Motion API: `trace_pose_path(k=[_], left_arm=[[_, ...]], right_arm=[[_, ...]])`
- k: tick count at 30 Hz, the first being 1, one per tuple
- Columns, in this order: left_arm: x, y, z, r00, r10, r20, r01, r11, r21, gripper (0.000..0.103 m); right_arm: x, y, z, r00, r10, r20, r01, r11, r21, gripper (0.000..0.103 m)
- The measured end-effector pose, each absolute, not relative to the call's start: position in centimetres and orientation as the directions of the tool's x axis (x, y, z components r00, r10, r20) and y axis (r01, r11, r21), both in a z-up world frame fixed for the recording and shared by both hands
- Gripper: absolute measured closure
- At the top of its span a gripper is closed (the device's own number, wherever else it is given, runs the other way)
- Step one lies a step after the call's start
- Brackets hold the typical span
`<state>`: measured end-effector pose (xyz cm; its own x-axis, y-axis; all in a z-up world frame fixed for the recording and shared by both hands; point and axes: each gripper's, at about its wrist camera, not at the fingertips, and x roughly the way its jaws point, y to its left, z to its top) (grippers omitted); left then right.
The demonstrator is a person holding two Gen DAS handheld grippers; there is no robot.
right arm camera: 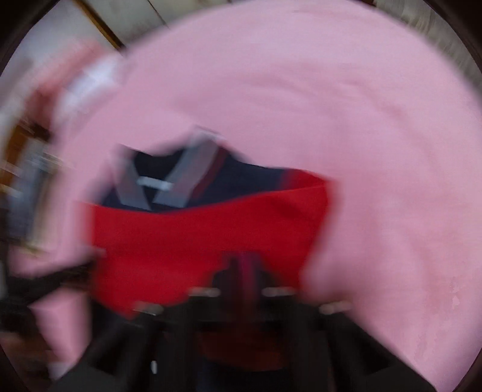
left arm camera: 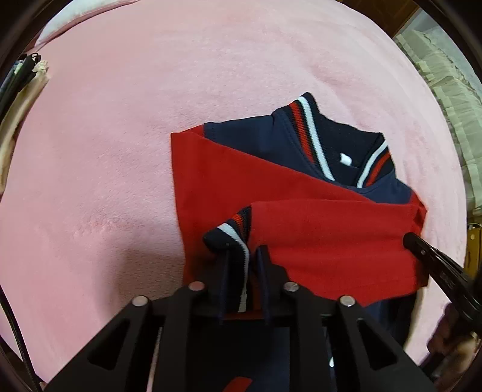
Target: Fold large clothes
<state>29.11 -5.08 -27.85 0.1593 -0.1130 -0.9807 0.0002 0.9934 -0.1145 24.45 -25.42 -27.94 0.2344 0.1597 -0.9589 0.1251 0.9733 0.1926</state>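
A red and navy jacket (left arm camera: 271, 181) with a striped collar (left arm camera: 313, 135) lies on a pink blanket (left arm camera: 120, 150). One red sleeve is folded across its body. My left gripper (left arm camera: 244, 253) is shut on the sleeve's striped navy cuff (left arm camera: 232, 235). My right gripper (left arm camera: 415, 244) enters from the right and touches the red sleeve's far edge. In the blurred right wrist view, my right gripper (right arm camera: 241, 265) is shut on red fabric (right arm camera: 195, 235), with the collar (right arm camera: 168, 181) beyond it.
The pink blanket (right arm camera: 361, 120) covers the bed all around the jacket. A pale quilted cover (left arm camera: 446, 99) lies at the right edge. Dark cables and cloth (left arm camera: 21, 78) hang at the left edge. A wooden frame (right arm camera: 99, 27) shows at the upper left.
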Motion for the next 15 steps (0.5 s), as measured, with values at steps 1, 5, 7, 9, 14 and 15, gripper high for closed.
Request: trace_pose_path(k=[1, 5, 7, 9, 14, 15], left_arm=[[29.1, -5.1, -27.7, 0.160, -0.103, -0.982, 0.004, 0.995, -0.104, 0.078], [28.9, -4.3, -26.2, 0.171, -0.050, -0.984, 0.023, 0.999, -0.047, 0.070], [28.4, -4.5, -24.7, 0.216, -0.037, -0.976, 0.021, 0.999, -0.033, 0.069], [28.1, -4.8, -22.4, 0.298, -0.093, -0.950, 0.046, 0.995, -0.083, 0.063], [29.6, -5.4, -23.8, 0.248, -0.201, -0.948, 0.083, 0.979, -0.186, 0.057], [29.9, -5.4, -24.8, 0.224, -0.158, -0.962, 0.071, 0.987, -0.145, 0.068]], right_arm=[[24.3, -26.3, -27.9, 0.250, 0.148, -0.957, 0.167, 0.967, 0.193, 0.103], [23.8, -28.6, -25.0, 0.350, 0.005, -0.937, 0.315, 0.941, 0.122, 0.101], [23.9, -28.6, -23.5, 0.434, 0.034, -0.900, 0.283, 0.943, 0.172, 0.101], [24.4, -28.4, -23.3, 0.468, 0.196, -0.862, 0.220, 0.918, 0.329, 0.101], [27.1, -24.8, -28.2, 0.266, 0.361, -0.894, 0.133, 0.905, 0.405, 0.103], [27.2, -24.6, -28.8, 0.271, 0.287, -0.919, 0.140, 0.933, 0.332, 0.103]])
